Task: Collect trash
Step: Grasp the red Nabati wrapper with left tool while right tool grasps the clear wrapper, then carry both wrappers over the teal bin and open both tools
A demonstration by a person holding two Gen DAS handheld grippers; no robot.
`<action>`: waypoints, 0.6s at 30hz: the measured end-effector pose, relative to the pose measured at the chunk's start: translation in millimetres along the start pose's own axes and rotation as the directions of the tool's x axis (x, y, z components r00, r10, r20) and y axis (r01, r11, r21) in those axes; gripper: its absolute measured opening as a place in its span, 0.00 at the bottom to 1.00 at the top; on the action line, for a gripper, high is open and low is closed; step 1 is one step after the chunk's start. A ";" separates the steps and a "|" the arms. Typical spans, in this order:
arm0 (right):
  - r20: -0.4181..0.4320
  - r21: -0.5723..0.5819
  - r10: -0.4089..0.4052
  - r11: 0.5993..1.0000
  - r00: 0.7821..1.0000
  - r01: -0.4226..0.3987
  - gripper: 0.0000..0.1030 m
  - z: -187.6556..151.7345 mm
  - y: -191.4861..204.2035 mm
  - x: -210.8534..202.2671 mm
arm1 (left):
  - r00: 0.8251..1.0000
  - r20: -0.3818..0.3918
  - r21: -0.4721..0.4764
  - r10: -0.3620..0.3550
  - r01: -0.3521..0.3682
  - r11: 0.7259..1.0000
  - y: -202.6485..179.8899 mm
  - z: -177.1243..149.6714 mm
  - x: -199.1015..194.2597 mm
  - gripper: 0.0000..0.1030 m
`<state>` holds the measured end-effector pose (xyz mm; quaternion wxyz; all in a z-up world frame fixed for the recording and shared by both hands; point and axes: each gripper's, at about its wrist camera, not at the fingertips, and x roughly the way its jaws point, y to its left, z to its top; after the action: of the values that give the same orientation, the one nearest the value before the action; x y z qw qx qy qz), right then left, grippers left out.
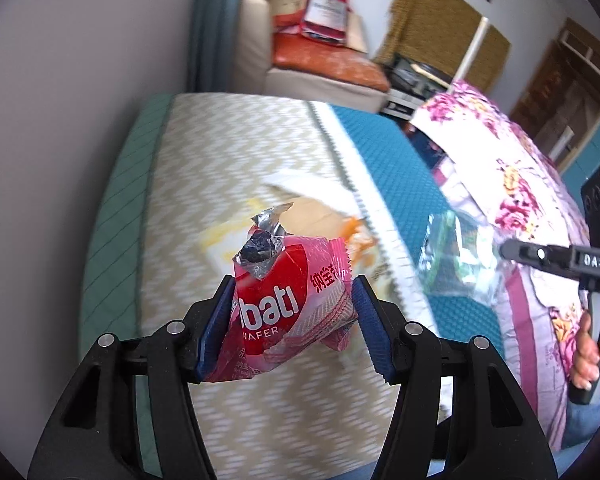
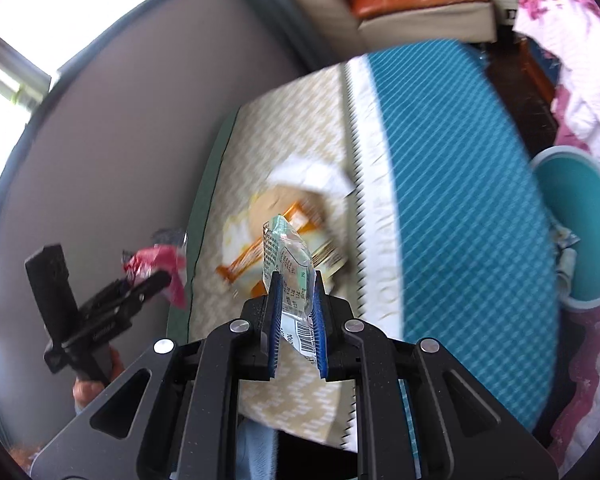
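Observation:
My left gripper (image 1: 294,290) is shut on a red and pink wafer wrapper (image 1: 288,304) with a torn foil top, held above the bed. It also shows in the right wrist view (image 2: 156,276) at the left, with the wrapper (image 2: 156,262). My right gripper (image 2: 296,280) is shut on a clear wrapper with green print and a barcode (image 2: 290,268). In the left wrist view that wrapper (image 1: 456,256) hangs from the right gripper (image 1: 504,250) at the right. More trash lies on the bed below: an orange and white wrapper (image 2: 260,256) and white paper (image 2: 308,176).
The bed has a beige zigzag cover (image 1: 236,160) and a teal quilted part (image 2: 452,160). A floral blanket (image 1: 512,176) lies at the right. A teal bin (image 2: 576,224) stands beside the bed at the right. A grey wall (image 1: 80,100) is at the left.

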<state>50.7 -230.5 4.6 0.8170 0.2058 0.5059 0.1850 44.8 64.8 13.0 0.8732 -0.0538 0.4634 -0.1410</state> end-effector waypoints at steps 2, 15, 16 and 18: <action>0.026 0.014 -0.011 1.000 1.000 0.011 0.13 1.9 -10.1 -8.8 | 1.000 -0.005 0.036 -0.021 0.022 0.999 -21.3 8.7 7.3 0.58; 0.187 0.193 -0.094 0.980 0.978 0.057 0.13 26.2 -115.2 -68.0 | 0.989 -0.110 0.251 -0.103 0.128 0.959 -163.0 36.2 84.9 0.58; 0.199 0.210 -0.104 0.976 0.975 0.061 0.13 26.3 -126.8 -72.2 | 0.987 -0.120 0.265 -0.105 0.133 0.955 -173.0 36.5 91.3 0.58; 0.215 0.239 -0.121 0.969 0.969 0.068 0.13 26.2 -143.6 -78.0 | 0.985 -0.134 0.285 -0.105 0.140 0.948 -188.6 36.9 100.9 0.59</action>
<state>55.1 -395.8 -1.5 0.8481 0.2943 0.4363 0.0609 91.7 -146.4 -3.9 0.8323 0.0562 0.4835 -0.2652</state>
